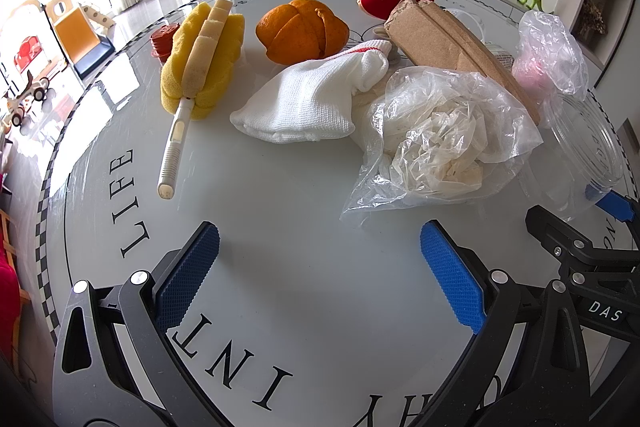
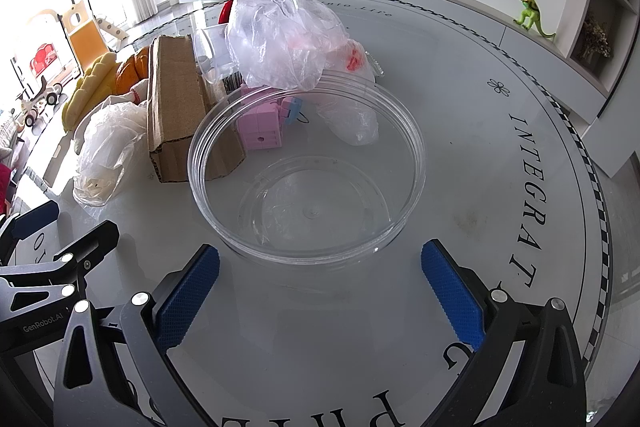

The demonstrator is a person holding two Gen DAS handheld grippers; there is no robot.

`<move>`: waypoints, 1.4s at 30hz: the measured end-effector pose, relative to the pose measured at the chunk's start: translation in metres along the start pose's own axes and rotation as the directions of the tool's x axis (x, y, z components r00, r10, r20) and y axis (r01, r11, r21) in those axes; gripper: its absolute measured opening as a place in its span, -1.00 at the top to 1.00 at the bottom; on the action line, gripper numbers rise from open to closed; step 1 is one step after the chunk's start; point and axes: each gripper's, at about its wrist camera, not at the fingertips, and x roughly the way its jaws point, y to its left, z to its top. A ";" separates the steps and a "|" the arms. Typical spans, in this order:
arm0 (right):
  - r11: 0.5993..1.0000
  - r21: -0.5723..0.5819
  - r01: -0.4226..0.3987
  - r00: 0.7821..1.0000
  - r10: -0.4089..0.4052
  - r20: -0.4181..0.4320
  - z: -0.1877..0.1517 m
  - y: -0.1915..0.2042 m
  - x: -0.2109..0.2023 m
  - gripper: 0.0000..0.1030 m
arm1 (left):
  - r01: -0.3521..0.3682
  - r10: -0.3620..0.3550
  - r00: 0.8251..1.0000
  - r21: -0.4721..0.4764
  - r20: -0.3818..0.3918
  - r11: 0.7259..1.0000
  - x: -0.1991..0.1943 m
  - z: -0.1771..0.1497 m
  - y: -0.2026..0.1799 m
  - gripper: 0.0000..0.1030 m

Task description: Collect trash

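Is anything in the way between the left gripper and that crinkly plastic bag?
Nothing visible. The left gripper is open, and only bare table lies between it and the plastic bag ahead to its right.

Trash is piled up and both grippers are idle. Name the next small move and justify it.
Probably ease the left gripper forward onto the crumpled plastic bag. Its jaws stand open and empty, the bag lies nearest just ahead, and the clear bowl before the open right gripper holds nothing yet.

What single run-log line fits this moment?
left gripper: open, empty | right gripper: open, empty | clear bowl: empty | crumpled plastic bag: on table
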 end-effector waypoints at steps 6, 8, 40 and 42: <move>1.000 0.000 0.000 1.000 0.000 0.000 0.000 0.000 0.000 -0.95 | 0.000 0.000 1.000 0.000 0.000 1.000 0.000 0.000 0.000 -0.88; 1.000 0.000 0.000 1.000 0.000 0.000 0.000 0.000 0.000 -0.95 | 0.000 0.000 1.000 0.000 0.000 1.000 0.000 0.000 0.000 -0.88; 0.993 0.004 -0.114 0.993 0.114 0.004 0.000 -0.003 -0.023 -0.95 | 0.062 -0.062 0.997 -0.007 0.036 0.998 -0.025 -0.003 0.007 -0.88; 0.988 0.006 -0.152 0.988 0.152 0.024 0.000 -0.006 -0.036 -0.95 | 0.056 -0.056 0.997 0.002 0.059 0.998 -0.037 -0.003 0.008 -0.88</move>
